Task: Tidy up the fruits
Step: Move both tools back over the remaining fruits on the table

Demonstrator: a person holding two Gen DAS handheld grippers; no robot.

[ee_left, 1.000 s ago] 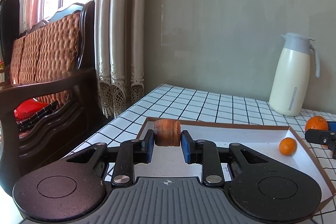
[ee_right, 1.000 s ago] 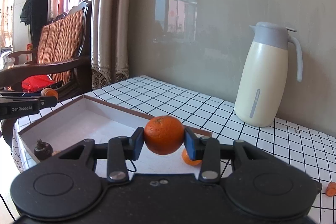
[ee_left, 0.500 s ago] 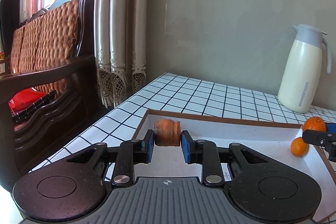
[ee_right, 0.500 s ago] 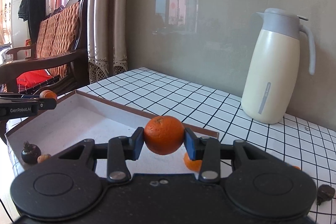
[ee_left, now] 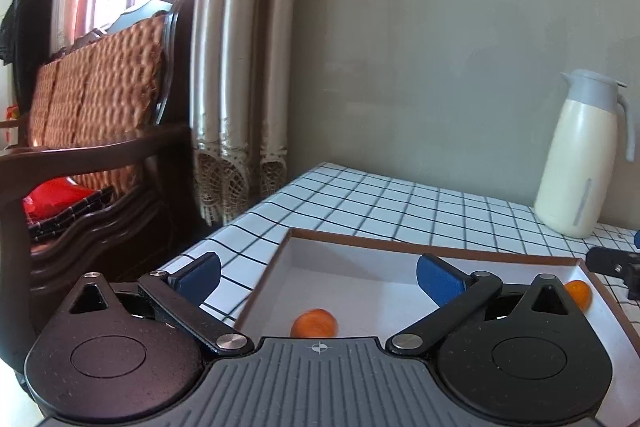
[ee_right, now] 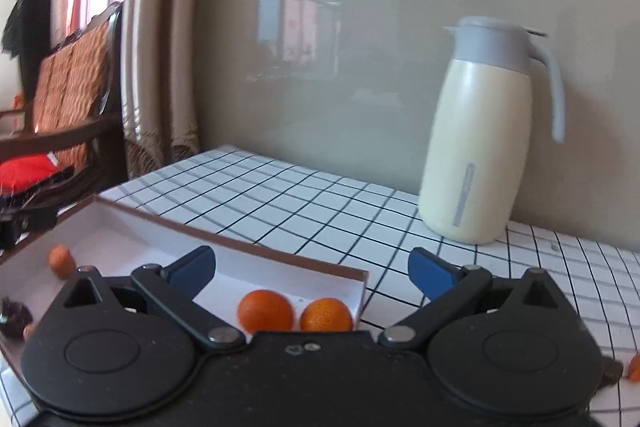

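My left gripper [ee_left: 319, 277] is opening, its jaws wide apart with nothing between them. Below it a small brownish-orange fruit [ee_left: 314, 323] lies blurred on the floor of the white brown-rimmed tray [ee_left: 440, 249]. My right gripper [ee_right: 311, 271] is opening too and holds nothing. Under it two oranges [ee_right: 265, 310] [ee_right: 326, 314] sit side by side in the tray's [ee_right: 240, 241] right corner. The small brownish fruit [ee_right: 61, 260] and a dark fruit [ee_right: 14, 315] lie at the tray's left end. One orange [ee_left: 578, 293] shows at the tray's right end in the left wrist view.
A cream thermos jug [ee_right: 476, 155] with a grey lid stands at the back of the checked tablecloth [ee_right: 320, 203], against the wall. A small orange piece [ee_right: 634, 367] lies on the cloth at far right. A wooden wicker-backed bench [ee_left: 92, 99] and curtains stand left of the table.
Both grippers have gone from shut to wide open. The brownish fruit has dropped from the left jaws into the tray. The orange has left the right jaws and now lies beside the other orange.
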